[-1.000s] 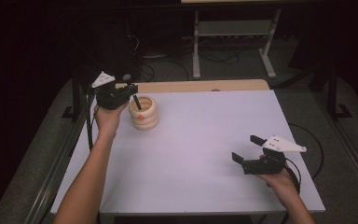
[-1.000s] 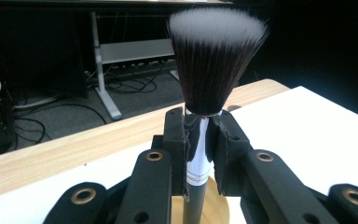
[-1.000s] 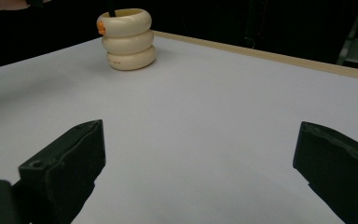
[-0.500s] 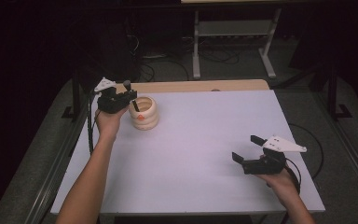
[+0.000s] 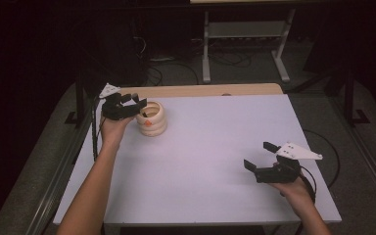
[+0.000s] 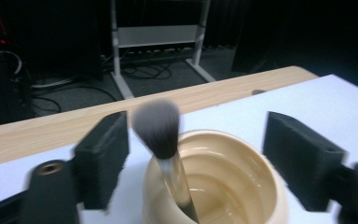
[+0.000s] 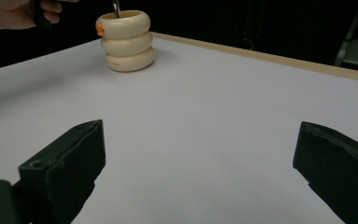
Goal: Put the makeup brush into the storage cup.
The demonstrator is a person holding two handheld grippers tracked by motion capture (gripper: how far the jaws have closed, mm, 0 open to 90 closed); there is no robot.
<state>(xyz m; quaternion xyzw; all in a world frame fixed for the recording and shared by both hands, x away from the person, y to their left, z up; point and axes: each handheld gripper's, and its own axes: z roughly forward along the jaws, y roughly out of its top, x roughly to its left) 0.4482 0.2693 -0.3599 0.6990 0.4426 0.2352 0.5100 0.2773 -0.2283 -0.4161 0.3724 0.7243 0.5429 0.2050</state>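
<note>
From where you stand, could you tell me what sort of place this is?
Probably a lab or recording workshop: a bare white table in a dark room, loose cables on the floor, and a metal stand behind.

Ahead of the right tool (image 5: 261,159) the white counter (image 5: 215,147) lies bare all the way across to the cream ribbed cup (image 5: 152,118) at the far corner, so a pass over the sheet meets nothing until that cup. The left tool (image 5: 133,104) hangs just beside the cup's rim with its jaws spread, and the brush (image 6: 161,140) leaning up out of the cup stands between them, nearer one pad (image 6: 103,156), blocking any straight push forward. Beyond that tool the wooden strip (image 5: 196,90) at the counter's edge is unobstructed.
</note>
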